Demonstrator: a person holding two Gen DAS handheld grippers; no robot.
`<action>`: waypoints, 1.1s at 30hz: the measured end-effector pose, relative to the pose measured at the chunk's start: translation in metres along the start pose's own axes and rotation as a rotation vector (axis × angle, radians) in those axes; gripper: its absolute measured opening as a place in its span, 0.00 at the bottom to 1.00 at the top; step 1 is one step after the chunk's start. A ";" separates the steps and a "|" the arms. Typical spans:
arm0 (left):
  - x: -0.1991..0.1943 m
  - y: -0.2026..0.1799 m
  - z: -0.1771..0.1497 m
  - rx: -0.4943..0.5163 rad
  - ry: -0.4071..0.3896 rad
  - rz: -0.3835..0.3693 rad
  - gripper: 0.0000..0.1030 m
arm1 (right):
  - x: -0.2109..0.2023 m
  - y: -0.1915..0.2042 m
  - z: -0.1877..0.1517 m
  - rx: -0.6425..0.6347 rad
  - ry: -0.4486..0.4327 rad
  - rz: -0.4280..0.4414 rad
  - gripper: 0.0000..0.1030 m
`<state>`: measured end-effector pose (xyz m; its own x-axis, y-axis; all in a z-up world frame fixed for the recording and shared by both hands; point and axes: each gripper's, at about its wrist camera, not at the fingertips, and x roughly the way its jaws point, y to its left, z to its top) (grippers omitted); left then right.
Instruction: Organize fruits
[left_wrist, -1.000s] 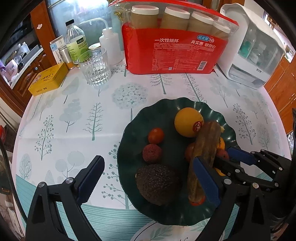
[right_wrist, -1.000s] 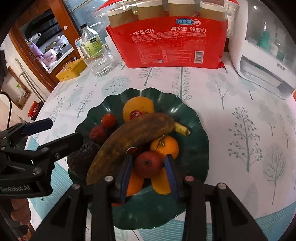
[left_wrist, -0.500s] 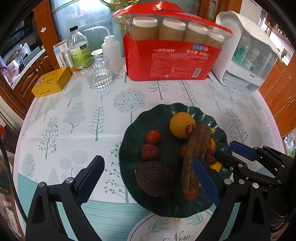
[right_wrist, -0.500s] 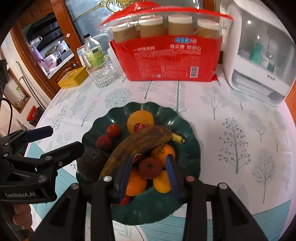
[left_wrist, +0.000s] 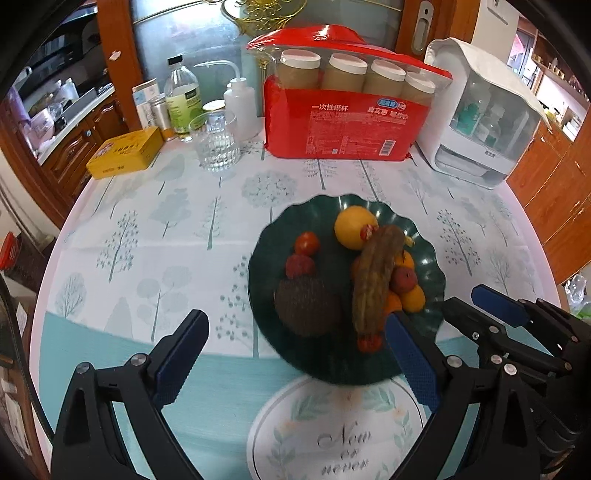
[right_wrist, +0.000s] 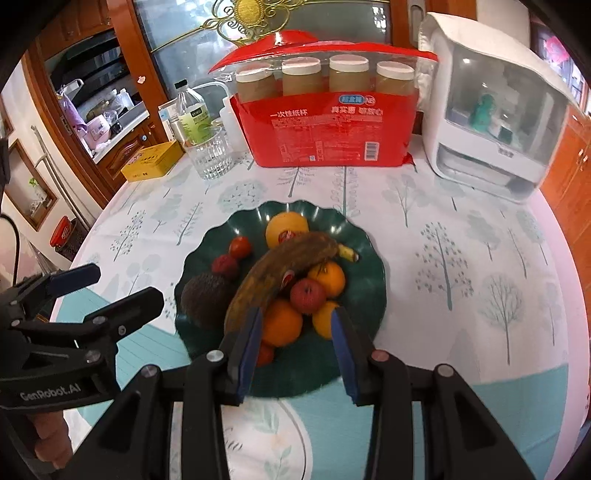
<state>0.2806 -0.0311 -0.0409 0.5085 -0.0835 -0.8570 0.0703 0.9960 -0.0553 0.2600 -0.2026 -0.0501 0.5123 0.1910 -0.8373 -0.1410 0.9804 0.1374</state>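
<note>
On the tabletop (right_wrist: 461, 229), a green plate (right_wrist: 373, 280) holds fruit. Both grippers hover at its near edge: left gripper (left_wrist: 295, 354) wide open and empty, right gripper (right_wrist: 295, 339) half open, empty.

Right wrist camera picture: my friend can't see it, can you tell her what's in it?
A dark green plate full of fruit sits on a tree-print tablecloth, with a brown banana lying across oranges. The open right claw hovers at the plate's near edge, holding nothing. A red bag of paper cups stands behind.
</note>
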 end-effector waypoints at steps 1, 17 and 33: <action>-0.004 0.000 -0.007 -0.004 -0.001 0.000 0.93 | -0.004 0.000 -0.004 0.006 0.000 0.000 0.38; -0.078 0.002 -0.099 -0.030 0.005 0.018 0.93 | -0.080 0.021 -0.087 0.036 0.014 -0.022 0.42; -0.144 -0.017 -0.147 0.077 -0.004 -0.002 0.93 | -0.154 0.045 -0.132 0.102 -0.028 -0.119 0.43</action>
<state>0.0802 -0.0311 0.0083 0.5117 -0.0862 -0.8548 0.1371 0.9904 -0.0178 0.0628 -0.1939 0.0149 0.5437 0.0731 -0.8361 0.0081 0.9957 0.0923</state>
